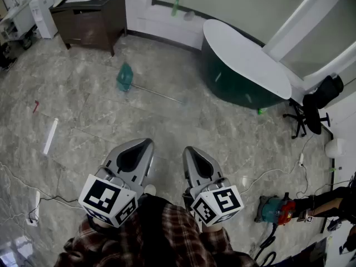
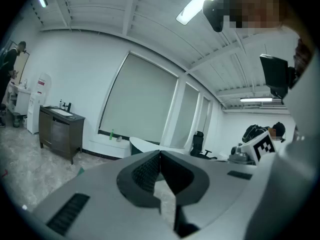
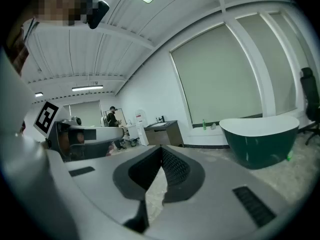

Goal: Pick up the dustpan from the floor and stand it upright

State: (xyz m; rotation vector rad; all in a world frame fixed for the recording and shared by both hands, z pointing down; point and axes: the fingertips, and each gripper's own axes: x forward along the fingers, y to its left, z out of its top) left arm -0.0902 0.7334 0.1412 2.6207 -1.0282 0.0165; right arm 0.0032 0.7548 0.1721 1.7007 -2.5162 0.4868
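Writing: no legible text is seen; black-and-white square markers are carried on each gripper's cube, and a red label on the white dispenser (image 2: 39, 101) is too small to be read.
Floor (image 1: 83, 115): grey marbled tiles; a white tube (image 1: 50, 136) is laid at 9 o'clock.
Room: a dark cabinet (image 1: 92, 18) is placed at 11 o'clock, a green tub (image 1: 239, 85) at 1 o'clock, a black chair (image 1: 317, 102) at 2 o'clock.
Dustpan (image 1: 124, 78): laid flat on the floor at 11 o'clock, well apart from both grippers, its long handle pointed toward 4 o'clock.
Left gripper (image 1: 147, 142): jaws pressed together, nothing pinched.
Right gripper (image 1: 188, 149): jaws pressed together, nothing pinched.
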